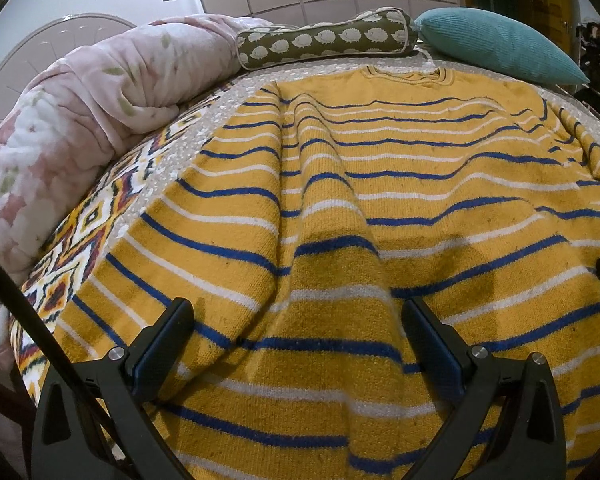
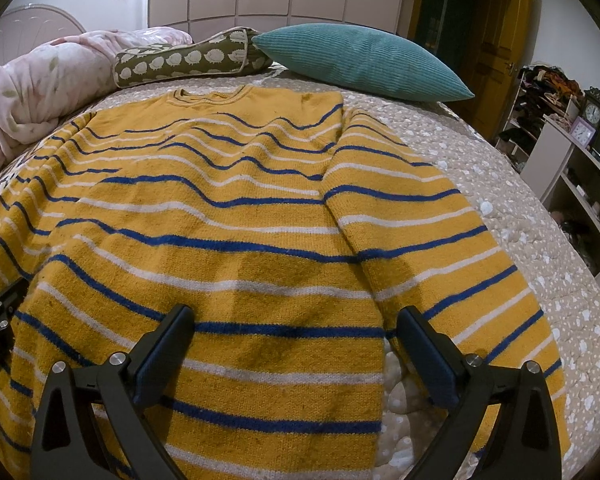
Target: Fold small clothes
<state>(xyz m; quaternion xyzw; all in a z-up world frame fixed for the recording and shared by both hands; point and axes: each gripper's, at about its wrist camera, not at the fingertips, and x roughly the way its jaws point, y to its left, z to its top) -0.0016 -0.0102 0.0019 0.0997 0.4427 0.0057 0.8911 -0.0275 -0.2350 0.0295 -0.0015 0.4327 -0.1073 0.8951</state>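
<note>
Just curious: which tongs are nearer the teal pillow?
Right. The right tongs hover over the sweater's pillow-side sleeve; the left tongs hover farther from the teal pillow, toward the pink quilt.

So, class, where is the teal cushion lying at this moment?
The teal cushion lies at the far end of the bed, right of the sheep-print bolster, just beyond the yellow striped sweater collar; it shows upper right in both wrist views.

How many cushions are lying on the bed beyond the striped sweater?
2. A long olive cushion printed with white hedgehogs lies past the sweater's collar, and a teal ribbed cushion sits to its right. The pink blanket might hide more.
</note>
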